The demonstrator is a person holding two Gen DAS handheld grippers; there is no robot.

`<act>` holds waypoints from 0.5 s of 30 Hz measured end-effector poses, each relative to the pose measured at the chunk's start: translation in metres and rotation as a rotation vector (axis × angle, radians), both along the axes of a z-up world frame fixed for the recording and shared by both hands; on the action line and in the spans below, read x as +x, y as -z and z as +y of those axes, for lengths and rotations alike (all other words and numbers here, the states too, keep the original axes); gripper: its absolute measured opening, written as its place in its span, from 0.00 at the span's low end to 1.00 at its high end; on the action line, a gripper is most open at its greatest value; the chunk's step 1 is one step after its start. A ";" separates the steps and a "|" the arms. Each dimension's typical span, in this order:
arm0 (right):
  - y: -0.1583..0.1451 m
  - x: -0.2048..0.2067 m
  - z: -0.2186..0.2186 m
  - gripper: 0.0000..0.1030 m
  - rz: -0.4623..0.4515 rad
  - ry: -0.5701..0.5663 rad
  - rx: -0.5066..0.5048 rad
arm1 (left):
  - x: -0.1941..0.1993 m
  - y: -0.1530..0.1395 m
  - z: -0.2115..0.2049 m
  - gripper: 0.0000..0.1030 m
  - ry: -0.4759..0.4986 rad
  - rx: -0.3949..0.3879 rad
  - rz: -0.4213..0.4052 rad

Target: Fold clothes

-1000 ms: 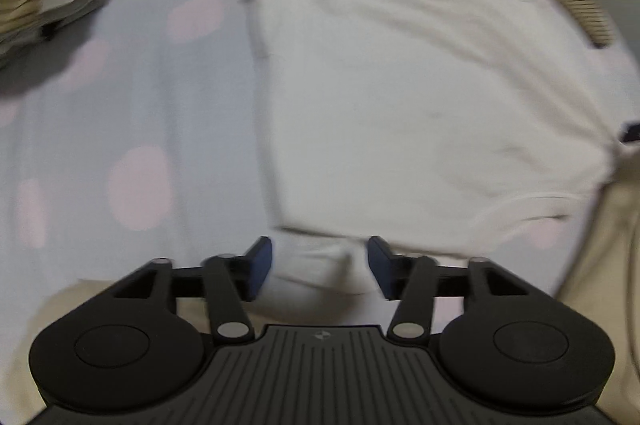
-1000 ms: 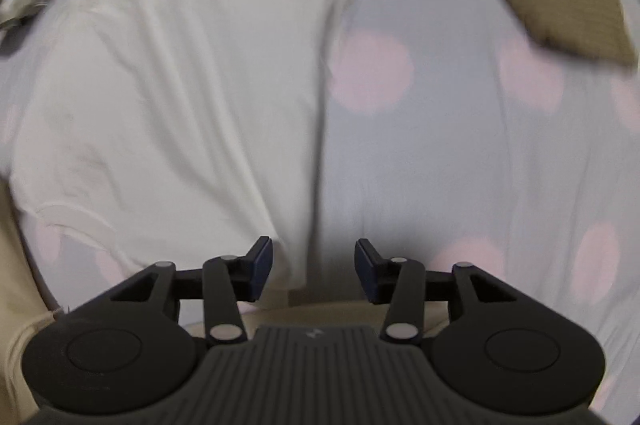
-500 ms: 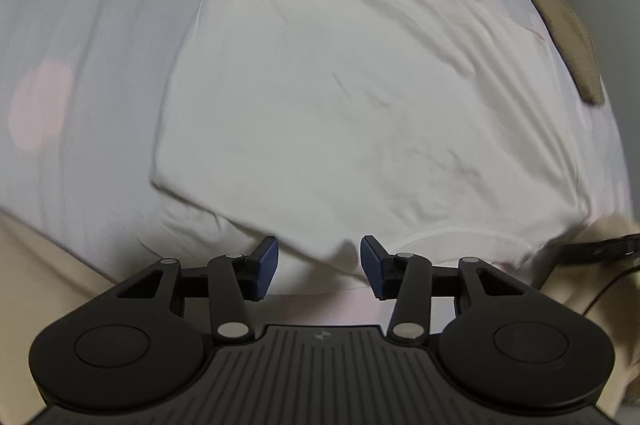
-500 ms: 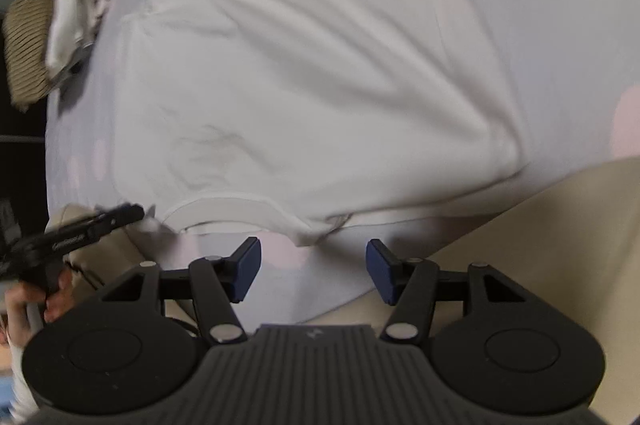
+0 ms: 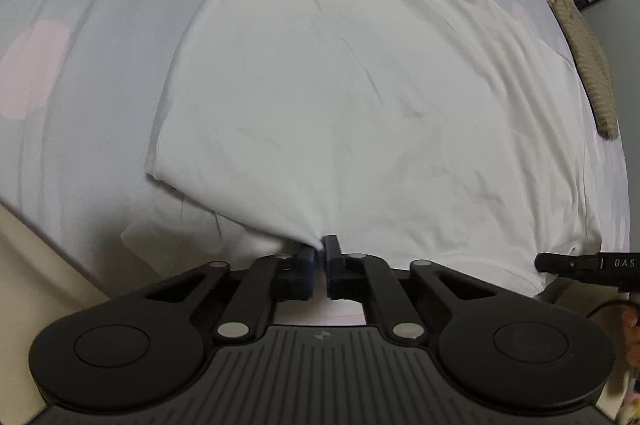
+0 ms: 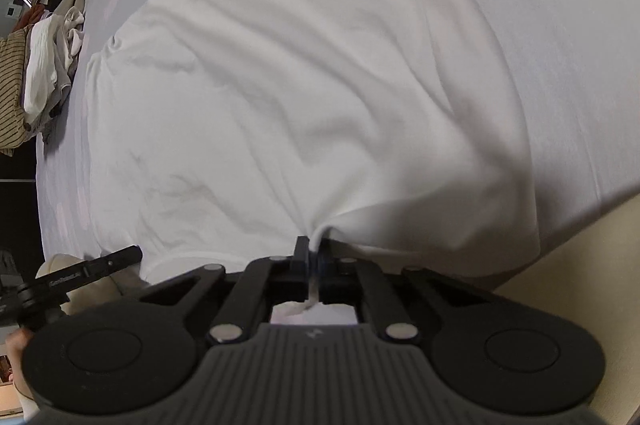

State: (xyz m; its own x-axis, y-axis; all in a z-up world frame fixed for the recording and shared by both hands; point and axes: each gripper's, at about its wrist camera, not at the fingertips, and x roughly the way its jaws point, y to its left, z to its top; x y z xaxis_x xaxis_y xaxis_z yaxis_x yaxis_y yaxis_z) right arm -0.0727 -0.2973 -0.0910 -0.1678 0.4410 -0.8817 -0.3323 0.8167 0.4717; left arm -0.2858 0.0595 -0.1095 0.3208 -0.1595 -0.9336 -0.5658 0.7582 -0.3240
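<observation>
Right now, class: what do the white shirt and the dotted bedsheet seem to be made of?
White shirt: soft matte knit, probably cotton; it creases and bunches where the left gripper pinches it. Dotted bedsheet: thin matte woven cloth, probably cotton; fine wrinkles, no sheen.

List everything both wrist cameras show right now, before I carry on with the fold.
white T-shirt: one, white, spread flat on the bedsheet, near edge pinched in both grippers
bedsheet: one, pale grey with pink dots, under the shirt
clothes pile: one, striped, white and dark items, far left of the right wrist view
tan striped garment: one, right edge of the bed
left gripper: black, shut on the shirt
right gripper: black, shut on the shirt
</observation>
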 end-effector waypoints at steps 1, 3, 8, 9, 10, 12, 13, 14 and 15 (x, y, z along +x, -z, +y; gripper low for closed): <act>0.003 0.002 -0.006 0.03 0.001 -0.010 -0.004 | -0.001 -0.002 -0.002 0.01 0.019 0.017 0.001; 0.004 -0.001 -0.011 0.03 0.007 -0.027 -0.012 | -0.003 -0.007 -0.006 0.01 0.049 0.041 0.006; 0.005 0.002 0.004 0.02 0.027 -0.053 -0.032 | -0.009 -0.019 -0.009 0.01 0.093 0.059 0.015; 0.006 0.003 0.008 0.02 0.025 -0.054 -0.035 | -0.008 -0.019 -0.009 0.01 0.099 0.062 0.022; 0.008 0.005 0.012 0.02 0.023 -0.056 -0.039 | -0.005 -0.017 -0.009 0.01 0.104 0.065 0.031; 0.013 0.008 0.016 0.03 0.018 -0.058 -0.057 | -0.005 -0.013 -0.008 0.09 0.101 0.071 0.077; 0.015 0.009 0.018 0.07 0.018 -0.059 -0.066 | -0.005 -0.010 -0.008 0.13 0.098 0.074 0.102; 0.018 0.011 0.019 0.14 0.029 -0.059 -0.072 | -0.007 -0.009 -0.005 0.17 0.098 0.058 0.123; 0.019 0.012 0.020 0.17 0.046 -0.060 -0.072 | -0.009 -0.008 -0.002 0.22 0.098 0.033 0.143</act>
State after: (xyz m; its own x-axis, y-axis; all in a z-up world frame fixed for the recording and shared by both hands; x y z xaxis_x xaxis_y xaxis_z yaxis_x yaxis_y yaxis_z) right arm -0.0606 -0.2777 -0.1104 -0.2325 0.3647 -0.9016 -0.3610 0.8285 0.4282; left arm -0.2953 0.0576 -0.1017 0.1692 -0.1520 -0.9738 -0.5269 0.8210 -0.2197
